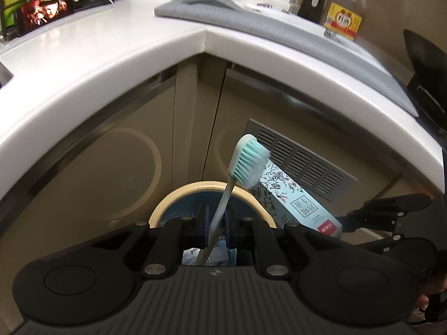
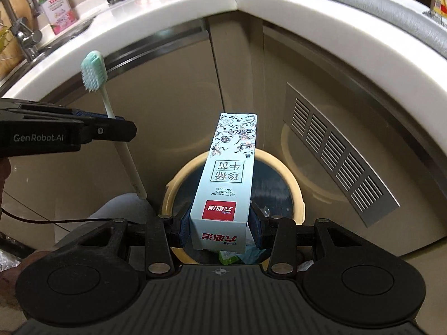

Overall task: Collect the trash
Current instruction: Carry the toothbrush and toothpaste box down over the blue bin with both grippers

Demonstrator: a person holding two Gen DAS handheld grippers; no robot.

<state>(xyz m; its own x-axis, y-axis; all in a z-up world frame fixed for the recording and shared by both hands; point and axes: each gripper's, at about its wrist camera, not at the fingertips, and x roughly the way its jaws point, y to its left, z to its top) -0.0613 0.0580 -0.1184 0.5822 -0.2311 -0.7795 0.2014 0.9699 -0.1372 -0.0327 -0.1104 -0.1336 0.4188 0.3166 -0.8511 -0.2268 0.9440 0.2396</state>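
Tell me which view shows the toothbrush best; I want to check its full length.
The right wrist view: the toothbrush shows from bristles to handle end, pinched in the left claw. The left wrist view shows its head and neck, with the lower handle hidden.

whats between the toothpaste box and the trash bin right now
Nothing but air. In the right wrist view the toothpaste box, clamped in the right gripper, hangs over the open trash bin without touching it.
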